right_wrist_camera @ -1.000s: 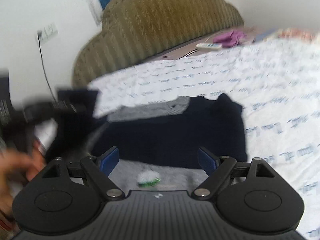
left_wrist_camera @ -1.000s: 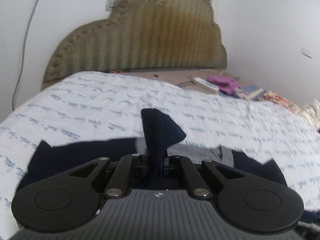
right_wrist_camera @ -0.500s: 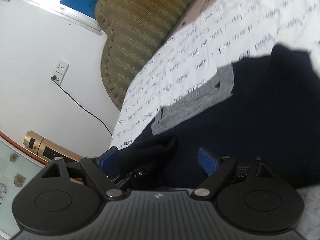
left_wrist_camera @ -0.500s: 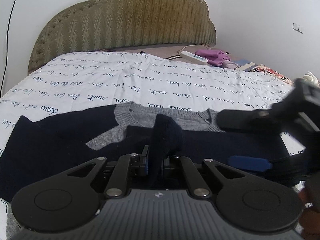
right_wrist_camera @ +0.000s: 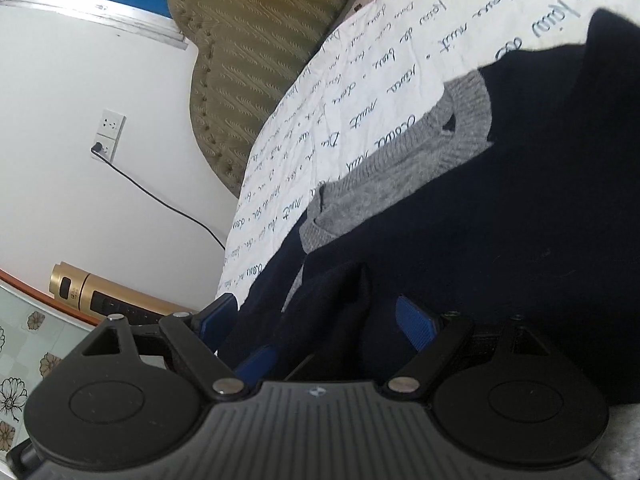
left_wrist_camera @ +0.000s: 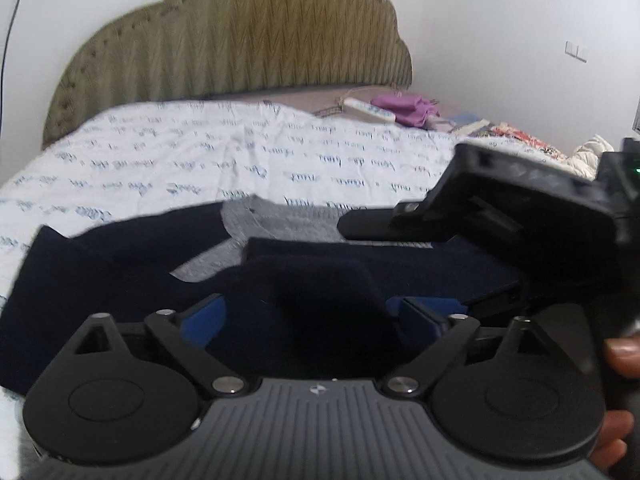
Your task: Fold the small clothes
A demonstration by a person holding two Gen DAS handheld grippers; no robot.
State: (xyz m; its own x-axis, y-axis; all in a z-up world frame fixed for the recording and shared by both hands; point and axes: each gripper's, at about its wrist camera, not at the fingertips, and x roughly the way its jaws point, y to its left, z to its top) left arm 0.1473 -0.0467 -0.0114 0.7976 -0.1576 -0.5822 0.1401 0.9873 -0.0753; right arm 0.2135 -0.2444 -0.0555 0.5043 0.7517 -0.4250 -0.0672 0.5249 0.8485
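Note:
A navy sweater with a grey collar lies flat on the white, script-printed bedspread. Its navy sleeve end lies bunched on the sweater between the fingers of my left gripper. The jaws are opening and the blue pads stand clear of the cloth. My right gripper is open, rolled to one side, low over the same navy fabric beside the grey collar. Its black body crosses the right of the left wrist view, with a hand behind it.
An olive padded headboard backs the bed. A white remote and a purple cloth lie near it, with books and fabric at the far right. Left of the bed are a wall socket with cable, a gold cylinder and a floral glass surface.
My left gripper's jaws went from shut on the raised sleeve end to spread wide, and the sleeve now rests on the sweater. My right gripper rolled and came in close beside the left.

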